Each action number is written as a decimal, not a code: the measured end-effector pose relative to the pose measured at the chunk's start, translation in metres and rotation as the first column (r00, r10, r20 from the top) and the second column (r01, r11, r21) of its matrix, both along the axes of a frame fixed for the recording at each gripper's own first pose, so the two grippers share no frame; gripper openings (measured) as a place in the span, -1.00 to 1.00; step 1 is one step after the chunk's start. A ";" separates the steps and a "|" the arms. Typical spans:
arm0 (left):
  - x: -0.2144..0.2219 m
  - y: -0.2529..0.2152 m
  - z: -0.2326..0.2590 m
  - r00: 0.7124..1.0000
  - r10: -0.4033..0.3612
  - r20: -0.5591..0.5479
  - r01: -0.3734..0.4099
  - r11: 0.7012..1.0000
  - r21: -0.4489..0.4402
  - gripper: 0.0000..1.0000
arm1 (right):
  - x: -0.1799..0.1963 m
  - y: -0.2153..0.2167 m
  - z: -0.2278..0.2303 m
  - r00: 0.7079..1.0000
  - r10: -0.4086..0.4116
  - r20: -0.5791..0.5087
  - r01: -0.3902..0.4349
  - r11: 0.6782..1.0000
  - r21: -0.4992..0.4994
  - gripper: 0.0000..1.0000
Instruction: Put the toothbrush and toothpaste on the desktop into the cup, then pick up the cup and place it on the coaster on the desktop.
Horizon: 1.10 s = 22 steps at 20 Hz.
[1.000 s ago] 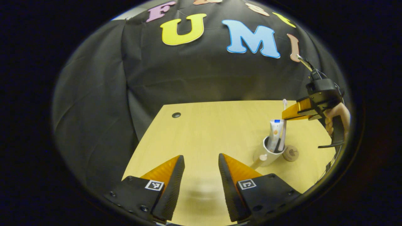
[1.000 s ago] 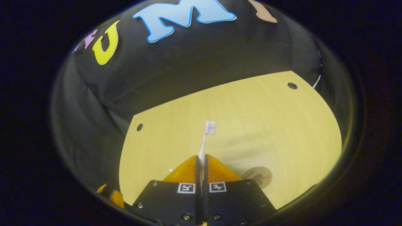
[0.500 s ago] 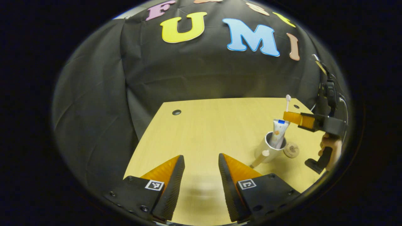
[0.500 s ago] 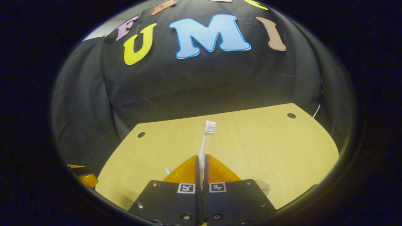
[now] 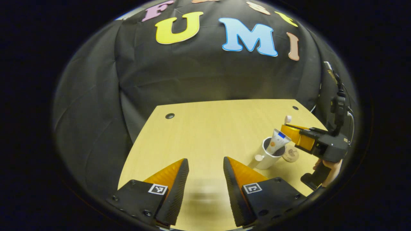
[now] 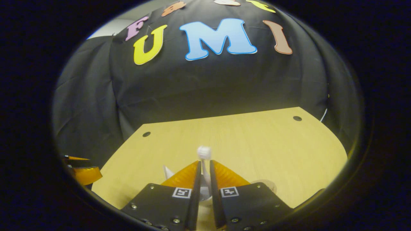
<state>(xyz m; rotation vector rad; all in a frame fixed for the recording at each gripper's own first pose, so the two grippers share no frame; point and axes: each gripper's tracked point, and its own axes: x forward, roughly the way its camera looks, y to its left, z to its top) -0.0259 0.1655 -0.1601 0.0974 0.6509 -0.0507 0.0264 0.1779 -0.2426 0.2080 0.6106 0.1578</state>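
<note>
Now over the cup [image 5: 268,156]: right claw [image 6: 203,164] slightly parted around toothbrush [image 6: 204,151] (grip unclear), toothpaste [image 5: 276,140] leaning inside; left claw [image 5: 205,166] apart above counter [image 5: 208,128].

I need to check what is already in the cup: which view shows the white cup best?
The left gripper view: the white cup stands whole on the wooden desktop, toothpaste tube inside. The right gripper view has it mostly hidden behind the right tongs.
</note>
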 end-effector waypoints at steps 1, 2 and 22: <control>0.002 -0.003 0.000 1.000 -0.011 0.002 0.011 1.000 0.000 0.41 | -0.003 -0.005 0.001 1.000 -0.011 0.001 0.011 1.000 -0.012 -0.17; 0.003 -0.007 0.000 1.000 -0.025 0.003 0.025 1.000 -0.001 0.41 | -0.005 -0.010 0.001 1.000 -0.017 0.006 0.017 1.000 -0.018 -0.10; 0.009 -0.098 -0.060 0.712 -0.640 -0.289 0.653 0.755 -0.060 0.42 | -0.045 -0.129 -0.002 0.971 -0.195 -0.140 0.191 0.981 -0.040 0.01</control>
